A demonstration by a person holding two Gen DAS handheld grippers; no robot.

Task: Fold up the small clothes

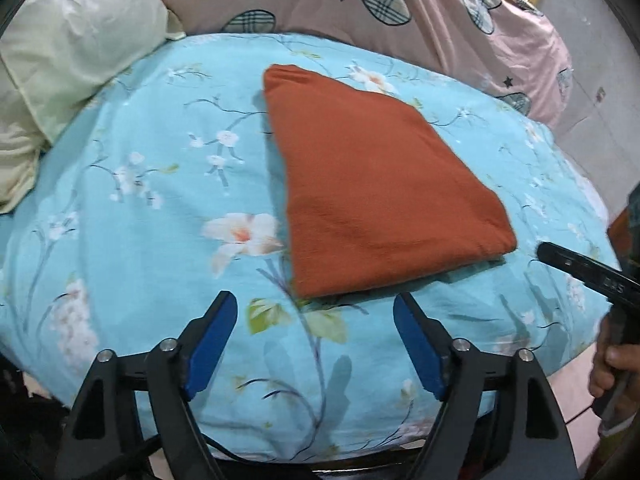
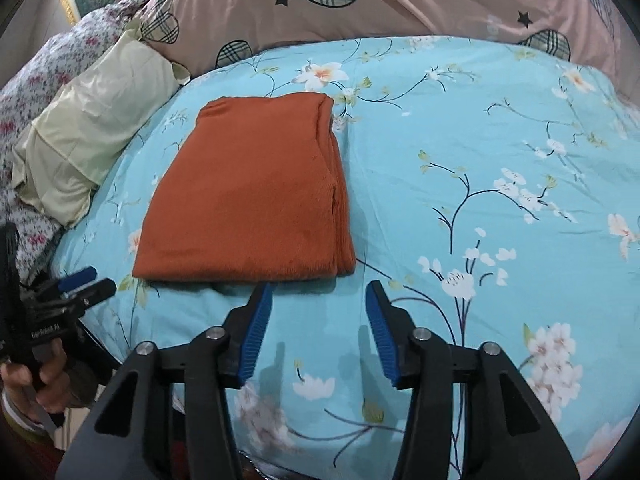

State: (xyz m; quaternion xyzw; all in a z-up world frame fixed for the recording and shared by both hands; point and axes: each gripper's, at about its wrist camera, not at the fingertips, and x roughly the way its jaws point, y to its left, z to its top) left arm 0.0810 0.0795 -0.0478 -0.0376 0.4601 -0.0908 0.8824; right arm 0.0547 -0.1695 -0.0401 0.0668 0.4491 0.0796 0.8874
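Observation:
A rust-orange garment (image 1: 372, 188) lies folded into a flat stack on the light-blue floral bedsheet (image 1: 140, 160). It also shows in the right wrist view (image 2: 252, 196). My left gripper (image 1: 316, 300) is open and empty, just short of the garment's near edge. My right gripper (image 2: 320, 288) is open and empty, at the garment's near right corner, not touching it. The right gripper shows at the right edge of the left wrist view (image 1: 576, 268). The left gripper shows at the left edge of the right wrist view (image 2: 80, 280).
A pale yellow pillow (image 1: 68, 52) lies at the left, also in the right wrist view (image 2: 92, 140). A pink quilt with plaid patches (image 1: 400, 0) is bunched along the back. A floral blanket (image 2: 32, 92) lies at the far left. The bed's edge runs near the grippers.

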